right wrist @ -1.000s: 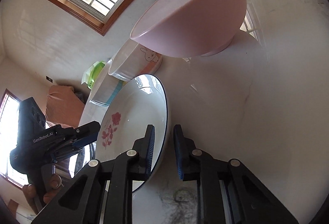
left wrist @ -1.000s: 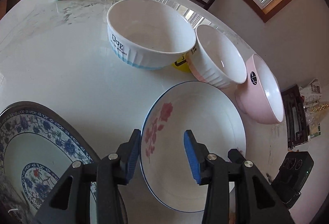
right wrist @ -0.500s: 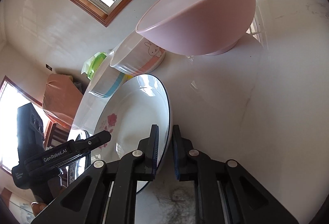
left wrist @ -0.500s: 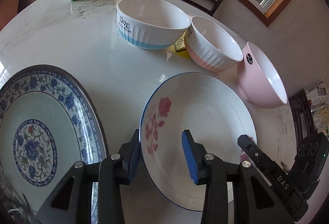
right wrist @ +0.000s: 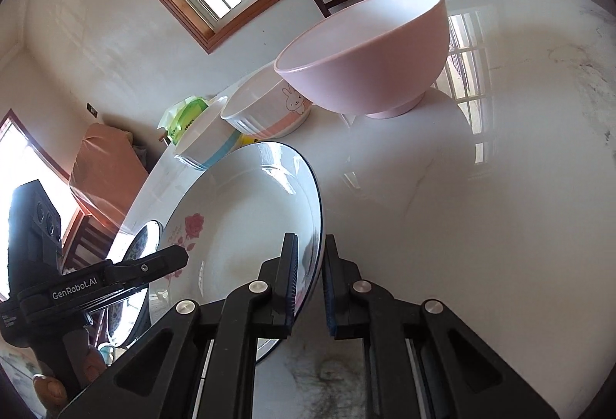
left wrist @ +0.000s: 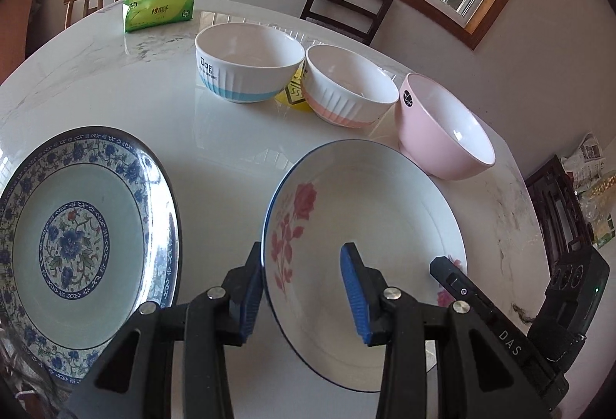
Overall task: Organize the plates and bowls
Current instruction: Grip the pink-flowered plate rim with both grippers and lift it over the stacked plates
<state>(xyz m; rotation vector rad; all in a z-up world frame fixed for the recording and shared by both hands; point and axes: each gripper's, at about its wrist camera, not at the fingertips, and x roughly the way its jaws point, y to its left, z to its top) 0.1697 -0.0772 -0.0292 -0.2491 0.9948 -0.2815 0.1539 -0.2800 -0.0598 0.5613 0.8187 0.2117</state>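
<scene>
A white plate with red flowers and a blue rim [left wrist: 369, 226] is lifted and tilted above the marble table [left wrist: 115, 92]. My right gripper [right wrist: 310, 284] is shut on its near right rim [right wrist: 246, 226]. My left gripper [left wrist: 302, 288] is open, its jaws standing either side of the plate's left rim without gripping. A blue-patterned plate [left wrist: 73, 238] lies at the left. Three bowls stand in a row behind: blue-banded [left wrist: 248, 67], pink-banded [left wrist: 348, 84] and plain pink [left wrist: 446, 126].
A green tissue pack [left wrist: 158, 3] sits at the table's far side. A yellow packet [left wrist: 294, 94] lies between the two white bowls. Chairs [left wrist: 346, 9] stand beyond the table. The table edge runs close at the right.
My right gripper closed on the flower plate's rim and raised it off the table. My left gripper drew back and up, bringing the blue-patterned plate more into view.
</scene>
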